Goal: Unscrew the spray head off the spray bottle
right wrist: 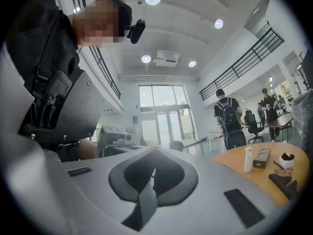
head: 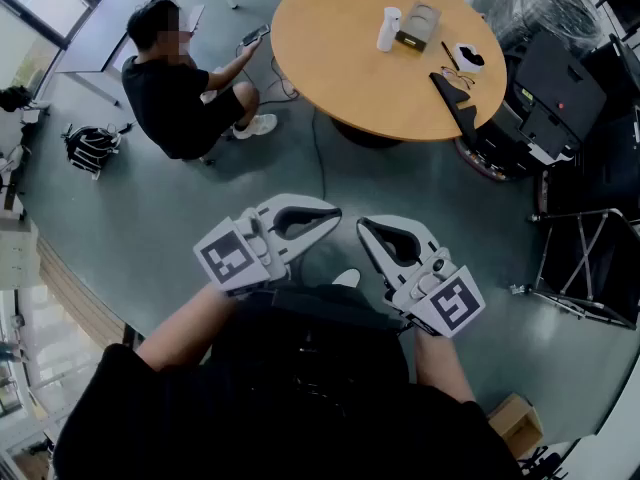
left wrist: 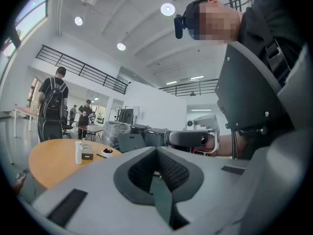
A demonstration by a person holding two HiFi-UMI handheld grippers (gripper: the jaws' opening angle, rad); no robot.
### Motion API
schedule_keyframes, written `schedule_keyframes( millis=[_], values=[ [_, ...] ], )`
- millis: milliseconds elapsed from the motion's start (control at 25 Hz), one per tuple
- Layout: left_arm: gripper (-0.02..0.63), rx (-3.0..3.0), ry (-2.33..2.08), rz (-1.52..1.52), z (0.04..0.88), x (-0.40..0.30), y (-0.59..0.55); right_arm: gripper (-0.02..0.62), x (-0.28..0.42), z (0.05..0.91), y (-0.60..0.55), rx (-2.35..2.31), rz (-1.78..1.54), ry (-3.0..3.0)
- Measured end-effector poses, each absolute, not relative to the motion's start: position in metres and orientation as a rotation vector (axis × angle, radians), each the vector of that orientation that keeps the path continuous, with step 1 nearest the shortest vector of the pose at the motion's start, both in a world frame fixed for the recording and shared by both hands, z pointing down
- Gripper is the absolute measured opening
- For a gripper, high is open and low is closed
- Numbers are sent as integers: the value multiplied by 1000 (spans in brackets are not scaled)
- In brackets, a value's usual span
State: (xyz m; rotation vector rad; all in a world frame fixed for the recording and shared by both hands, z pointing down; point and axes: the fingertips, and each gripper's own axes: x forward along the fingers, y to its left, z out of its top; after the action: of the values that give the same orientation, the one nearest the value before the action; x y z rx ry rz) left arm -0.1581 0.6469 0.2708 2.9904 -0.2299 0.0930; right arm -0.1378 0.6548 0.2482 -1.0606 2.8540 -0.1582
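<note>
**Spray bottle upright on the far table, both claws pressed together on nothing**

Your white plastic spray bottle (head: 388, 28) stands upright on the round, smooth wooden table (head: 330, 58) at the far side, well apart from both claws. Its spray head is too small to make out in detail. Just to its right lies a flat grey-brown rectangular box (head: 418, 25); you cannot tell whether the two touch. Further right sits a small white dish (head: 470, 58) holding something dark that is too small to identify. Nearer to you are thin-rimmed glasses (head: 455, 76) and a black wedge-shaped object (head: 462, 108) at the table's near right edge.

Your left gripper (head: 330, 213) and right gripper (head: 365, 230) are matte grey shells with dark ribbed pads. They hang close to your body over the grey floor (head: 150, 218), tips facing each other, each with its jaws pressed together and gripping nothing. At the far left a person in black (head: 180, 88) sits on the floor.
</note>
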Motion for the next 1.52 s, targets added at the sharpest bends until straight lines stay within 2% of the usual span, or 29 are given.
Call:
schedule_keyframes(
  millis=[280,600,1160,1520],
  values=[
    [22,2975,-279,111,276,-118,648,-8,-99,253,653,-1008,-221,2858],
    [22,3000,-295,144,285,-117,626,-8,-92,263,626,-1062,-228,2840],
    [21,2975,-226,94,274,-199,485,-8,-163,253,495,-1303,-132,2770],
    [21,3020,-103,120,284,-243,424,-8,-213,264,433,-1397,-190,2734]
  ],
)
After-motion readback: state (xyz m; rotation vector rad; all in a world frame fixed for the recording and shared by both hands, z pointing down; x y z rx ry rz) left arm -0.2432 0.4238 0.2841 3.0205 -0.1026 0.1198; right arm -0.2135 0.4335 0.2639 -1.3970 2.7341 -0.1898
